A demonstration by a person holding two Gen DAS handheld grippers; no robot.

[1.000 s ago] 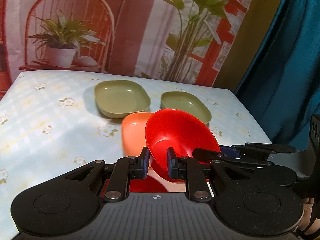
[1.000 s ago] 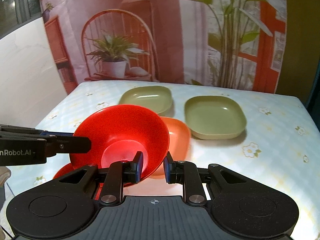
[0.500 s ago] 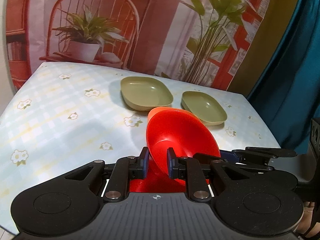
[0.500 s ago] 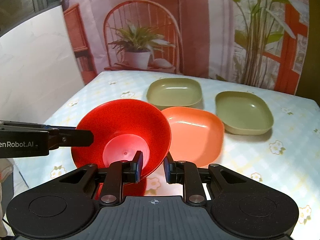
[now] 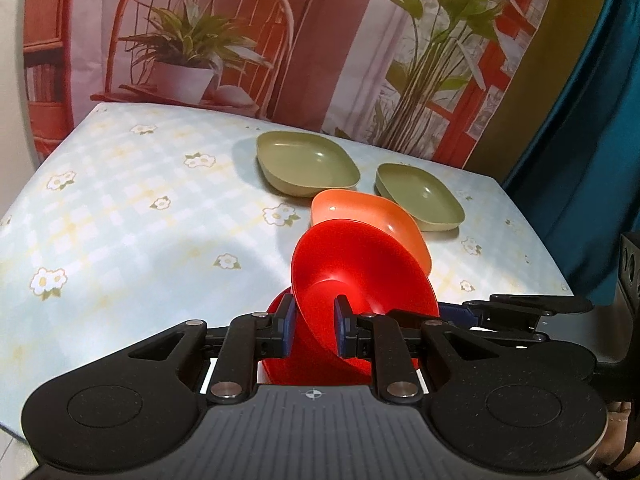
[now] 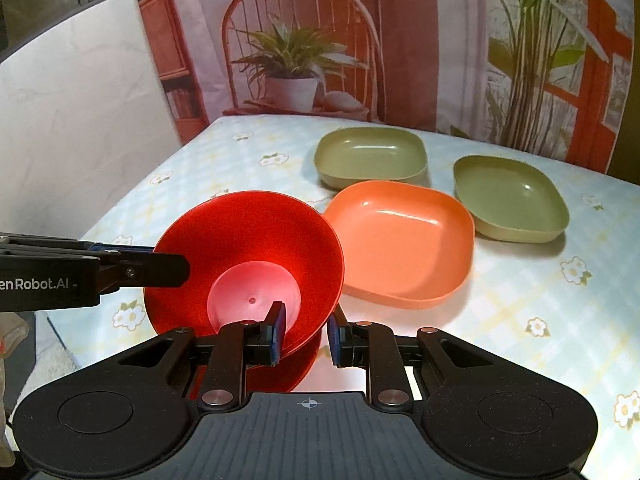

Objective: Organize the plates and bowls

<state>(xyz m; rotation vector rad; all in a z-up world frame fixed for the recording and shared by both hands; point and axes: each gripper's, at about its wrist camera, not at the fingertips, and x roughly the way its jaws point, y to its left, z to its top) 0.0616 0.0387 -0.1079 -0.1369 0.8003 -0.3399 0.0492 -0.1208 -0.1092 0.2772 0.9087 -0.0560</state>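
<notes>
A red round bowl (image 5: 360,276) (image 6: 248,256) is held between both grippers, tilted, just above a second red bowl (image 5: 280,360) (image 6: 296,372) on the table. My left gripper (image 5: 312,330) is shut on its rim. My right gripper (image 6: 306,334) is shut on the opposite rim. An orange square plate (image 6: 404,240) (image 5: 372,216) lies just beyond the bowls. Two olive-green square plates (image 6: 370,156) (image 6: 512,196) lie farther back, and both also show in the left wrist view (image 5: 306,162) (image 5: 420,196).
The table (image 5: 120,208) has a light blue checked cloth with flowers. A printed backdrop with a chair and plants (image 6: 296,64) hangs behind it. A blue curtain (image 5: 592,128) hangs at the right. A white wall (image 6: 80,120) is at the left.
Both grippers have pulled back toward the table's near edge with the red bowl, away from the orange plate, and lowered it toward the second red bowl.
</notes>
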